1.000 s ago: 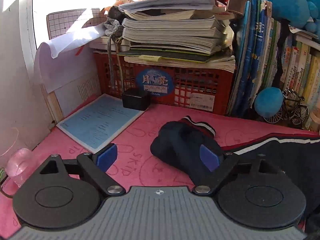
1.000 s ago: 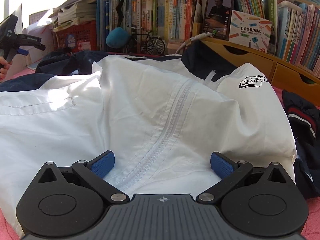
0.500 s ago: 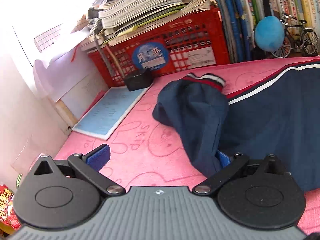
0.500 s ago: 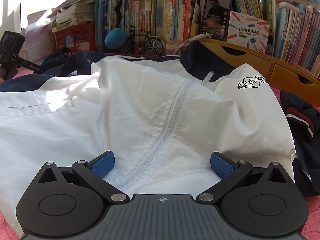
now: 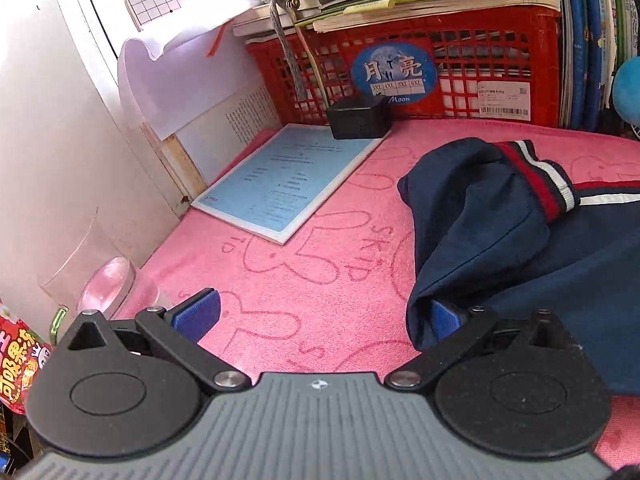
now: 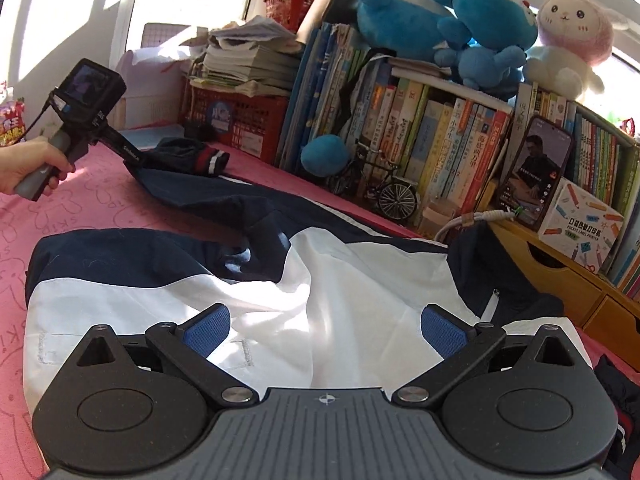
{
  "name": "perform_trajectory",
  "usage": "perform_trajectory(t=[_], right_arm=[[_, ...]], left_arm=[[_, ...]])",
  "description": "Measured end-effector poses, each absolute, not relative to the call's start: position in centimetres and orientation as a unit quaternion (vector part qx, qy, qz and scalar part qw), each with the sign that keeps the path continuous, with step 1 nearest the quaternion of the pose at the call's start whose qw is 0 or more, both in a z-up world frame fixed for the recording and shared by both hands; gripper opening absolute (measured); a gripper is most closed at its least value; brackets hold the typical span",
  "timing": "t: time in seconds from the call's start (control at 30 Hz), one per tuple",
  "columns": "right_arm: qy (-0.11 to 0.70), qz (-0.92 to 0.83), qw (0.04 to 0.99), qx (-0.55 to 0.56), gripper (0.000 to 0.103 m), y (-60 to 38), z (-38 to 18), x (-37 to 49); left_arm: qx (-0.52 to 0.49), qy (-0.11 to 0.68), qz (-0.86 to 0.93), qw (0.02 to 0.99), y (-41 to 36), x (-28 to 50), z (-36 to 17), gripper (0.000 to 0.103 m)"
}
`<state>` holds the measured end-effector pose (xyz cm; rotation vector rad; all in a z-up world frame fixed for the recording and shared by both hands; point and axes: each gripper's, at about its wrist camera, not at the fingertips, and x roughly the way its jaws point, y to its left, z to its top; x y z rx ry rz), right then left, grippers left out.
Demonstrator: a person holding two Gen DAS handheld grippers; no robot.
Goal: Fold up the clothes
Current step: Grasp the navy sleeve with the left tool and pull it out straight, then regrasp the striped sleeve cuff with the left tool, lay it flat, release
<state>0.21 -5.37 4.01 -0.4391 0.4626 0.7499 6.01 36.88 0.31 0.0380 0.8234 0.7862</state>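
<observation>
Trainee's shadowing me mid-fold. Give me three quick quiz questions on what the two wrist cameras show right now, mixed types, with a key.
1. True or false: the left gripper is shut on the navy sleeve.
2. Multiple choice: the blue booklet lies on A) the red crate, B) the pink mat, C) the jacket.
3. Fill in: the right gripper hovers open over the jacket's ____ panel.

Key: 1 false, its jaws are open, one pad tucked under the sleeve's edge; 2 B; 3 white.
</observation>
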Motion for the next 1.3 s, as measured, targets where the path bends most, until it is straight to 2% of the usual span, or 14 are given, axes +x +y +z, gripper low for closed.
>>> perform_trajectory(t=[0.23, 0.4, 0.53, 0.6, 0.67, 0.7, 0.73, 0.8, 0.9, 1.07, 1.17, 1.3], right_arm=[[0.246, 0.366, 0.876, -0.193, 0.103, -5.4, 2.8, -0.2], [0.287, 0.368, 0.871, -0.152, 0.103, -6.1, 1.4, 0.9], [0.301, 0.365, 0.869, -0.144, 0.103, -6.2, 0.7, 1.1], [0.301, 0.362, 0.87, -0.147, 0.103, -6.1, 0.6, 1.0], [0.3, 0.357, 0.872, -0.149, 0.103, -6.1, 0.5, 0.8], [0.301, 0.356, 0.872, -0.149, 0.103, -6.1, 0.5, 0.8], [0.302, 0.355, 0.872, -0.148, 0.103, -6.1, 0.4, 0.8], [0.306, 0.355, 0.872, -0.144, 0.103, -6.1, 0.3, 0.9], [0.316, 0.354, 0.87, -0.136, 0.103, -6.1, -0.2, 1.4], [0.324, 0.354, 0.869, -0.124, 0.103, -6.3, -0.6, 1.7], [0.325, 0.352, 0.869, -0.121, 0.103, -6.4, -0.6, 1.7], [0.323, 0.349, 0.872, -0.12, 0.103, -6.5, -0.4, 1.6]], left_arm=[[-0.047, 0.376, 0.374, 0.846, 39.5, 6.3, 0.9, 0.101], [0.1, 0.309, 0.257, 0.91, 33.5, 2.9, 2.4, 0.103], [0.12, 0.255, 0.171, 0.944, 30.0, 3.5, 4.2, 0.103], [0.145, 0.266, 0.182, 0.935, 29.1, 6.2, 3.6, 0.103], [0.144, 0.314, 0.199, 0.917, 29.8, 9.2, 1.7, 0.085], [0.144, 0.338, 0.206, 0.907, 30.2, 10.7, 0.8, 0.066], [0.136, 0.359, 0.208, 0.9, 30.8, 11.7, -0.1, 0.056], [0.118, 0.353, 0.208, 0.904, 32.1, 11.5, -0.7, 0.054], [0.093, 0.351, 0.234, 0.902, 34.4, 10.6, 0.3, 0.042], [0.002, 0.303, 0.305, 0.903, 40.8, 7.9, 4.1, 0.042], [-0.028, 0.315, 0.355, 0.88, 43.8, 7.2, 4.8, 0.042], [-0.017, 0.353, 0.398, 0.846, 45.2, 7.0, 3.7, 0.06]])
